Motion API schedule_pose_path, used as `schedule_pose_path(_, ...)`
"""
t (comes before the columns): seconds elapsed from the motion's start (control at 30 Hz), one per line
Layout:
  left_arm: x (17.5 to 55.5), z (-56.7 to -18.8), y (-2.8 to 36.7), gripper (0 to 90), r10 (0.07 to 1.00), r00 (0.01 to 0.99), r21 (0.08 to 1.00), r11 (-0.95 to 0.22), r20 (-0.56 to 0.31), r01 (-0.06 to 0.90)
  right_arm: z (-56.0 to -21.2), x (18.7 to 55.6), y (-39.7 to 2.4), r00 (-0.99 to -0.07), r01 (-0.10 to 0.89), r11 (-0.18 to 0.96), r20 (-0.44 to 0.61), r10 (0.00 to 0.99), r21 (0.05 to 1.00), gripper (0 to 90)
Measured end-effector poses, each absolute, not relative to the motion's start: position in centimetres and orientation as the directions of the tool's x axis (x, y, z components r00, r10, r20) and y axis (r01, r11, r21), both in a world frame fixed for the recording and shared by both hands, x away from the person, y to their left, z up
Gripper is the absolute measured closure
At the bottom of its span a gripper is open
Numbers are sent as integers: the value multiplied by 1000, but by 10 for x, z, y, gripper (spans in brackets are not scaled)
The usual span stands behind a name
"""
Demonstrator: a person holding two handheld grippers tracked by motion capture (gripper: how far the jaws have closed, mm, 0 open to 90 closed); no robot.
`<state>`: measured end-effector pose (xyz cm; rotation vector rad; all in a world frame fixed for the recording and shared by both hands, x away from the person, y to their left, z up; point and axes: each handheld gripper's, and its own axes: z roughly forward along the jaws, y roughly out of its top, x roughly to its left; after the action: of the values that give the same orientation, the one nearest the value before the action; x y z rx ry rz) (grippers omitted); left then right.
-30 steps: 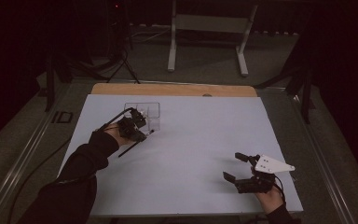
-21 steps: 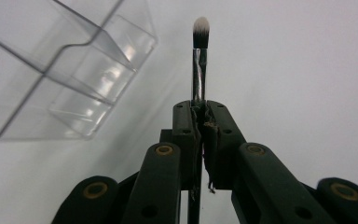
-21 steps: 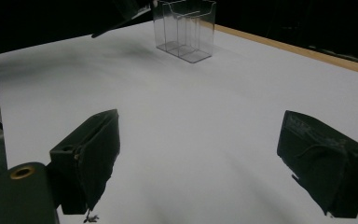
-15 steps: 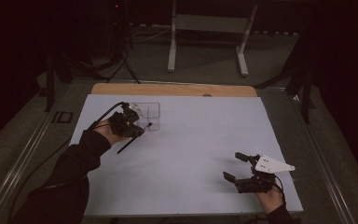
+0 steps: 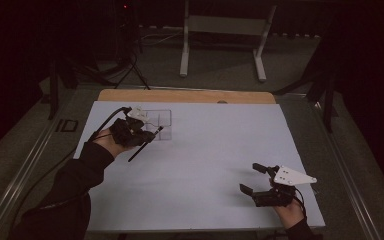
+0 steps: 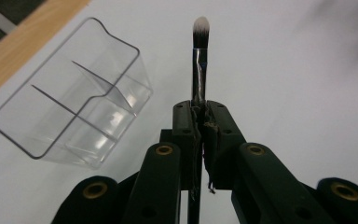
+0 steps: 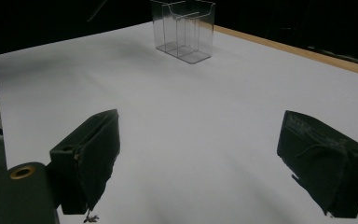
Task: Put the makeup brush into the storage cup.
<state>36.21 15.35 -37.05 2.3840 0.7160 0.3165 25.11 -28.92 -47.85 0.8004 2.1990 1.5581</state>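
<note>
Two left gripper [image 6: 199,123] fingers clamp the makeup brush [image 6: 199,60], bristles pointing out beyond them; right gripper [image 7: 198,158] fingers gape empty.

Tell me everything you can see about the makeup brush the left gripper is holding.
The makeup brush is slim, with a small rounded tuft, white at the tip and darker at its base, a shiny metal ferrule and a thin dark handle. The left gripper is shut on it just below the ferrule. It hangs above the white table cover, beside the clear plastic organizer, not touching it.
</note>
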Motion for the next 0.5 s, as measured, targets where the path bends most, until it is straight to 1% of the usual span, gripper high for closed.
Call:
schedule_pose_path(0.2,356,-360,160,852,589,806,701,-600,60,385,-478,251,-289,-787,252,241,53,614,937,130)
schedule_pose_path(0.33,352,-352,163,853,596,801,728,-573,55,376,-478,251,-289,-788,252,243,53,614,937,130)
schedule_pose_path(0.5,346,-342,163,852,589,804,771,-547,77,326,-479,252,-289,-788,254,244,54,614,936,130)
